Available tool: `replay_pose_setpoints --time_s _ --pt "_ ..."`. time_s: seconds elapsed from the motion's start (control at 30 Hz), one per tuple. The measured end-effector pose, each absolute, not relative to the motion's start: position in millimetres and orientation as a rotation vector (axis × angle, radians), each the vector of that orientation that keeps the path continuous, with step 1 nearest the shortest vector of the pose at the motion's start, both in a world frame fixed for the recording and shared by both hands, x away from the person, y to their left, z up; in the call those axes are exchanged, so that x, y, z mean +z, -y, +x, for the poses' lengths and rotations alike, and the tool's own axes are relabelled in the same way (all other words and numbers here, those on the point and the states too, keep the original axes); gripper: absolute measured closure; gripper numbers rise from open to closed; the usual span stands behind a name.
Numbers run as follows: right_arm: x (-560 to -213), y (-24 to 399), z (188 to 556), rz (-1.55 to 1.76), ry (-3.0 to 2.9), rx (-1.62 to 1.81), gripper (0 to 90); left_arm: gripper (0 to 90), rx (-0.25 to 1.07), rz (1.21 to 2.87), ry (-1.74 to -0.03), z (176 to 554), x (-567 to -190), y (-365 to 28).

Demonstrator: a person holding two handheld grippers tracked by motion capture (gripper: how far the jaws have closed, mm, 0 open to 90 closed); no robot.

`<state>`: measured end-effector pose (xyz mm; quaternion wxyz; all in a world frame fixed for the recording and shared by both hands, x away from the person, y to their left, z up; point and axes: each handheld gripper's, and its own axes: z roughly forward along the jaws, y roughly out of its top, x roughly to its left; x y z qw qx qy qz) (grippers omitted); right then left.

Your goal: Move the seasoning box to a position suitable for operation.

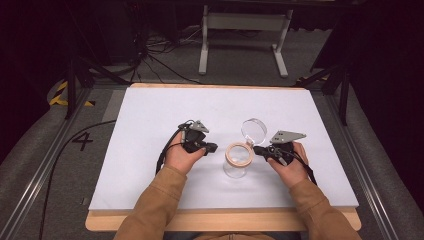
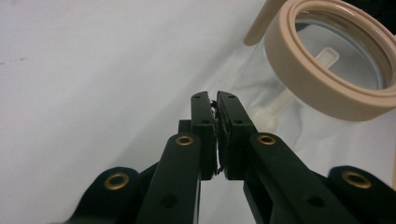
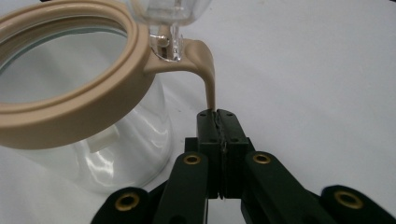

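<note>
- Black jaws of the right gripper (image 3: 218, 114) clamp the jar's beige tab (image 3: 208, 79), probably to steady it or work the open lid (image 1: 254, 131).
- Left gripper (image 2: 215, 100), jaws pressed together and empty, waits just beside the jar (image 1: 237, 160).
- Jar stands mid-table (image 1: 150, 165) between both hands.

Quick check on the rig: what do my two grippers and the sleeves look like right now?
Both the left gripper and right gripper are black, with jointed linkages and brass-coloured rivets. Each carries a grey three-cornered plate on top and trails a black cable. The sleeves are tan-brown.
</note>
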<state>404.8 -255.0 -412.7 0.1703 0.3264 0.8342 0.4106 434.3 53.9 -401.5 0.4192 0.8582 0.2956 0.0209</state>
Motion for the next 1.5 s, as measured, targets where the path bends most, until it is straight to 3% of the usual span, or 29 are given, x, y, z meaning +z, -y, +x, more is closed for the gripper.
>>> replay_pose_setpoints --time_s 0.53,0.9,1.13,1.5 --pt "-419 252 429 0.929 -2.334 1.246 90.0 86.4 0.049 2.158 -0.758 425 -406 -61" --pt "-408 275 407 0.979 -2.292 1.205 90.0 88.4 0.016 2.172 -0.707 431 -418 -29" --pt "-409 291 394 1.04 -2.275 1.18 90.0 89.6 -0.005 2.275 -0.684 431 -413 -16" --pt "-410 300 394 1.072 -2.262 1.174 90.0 89.6 -0.055 2.32 -0.612 421 -411 -2"
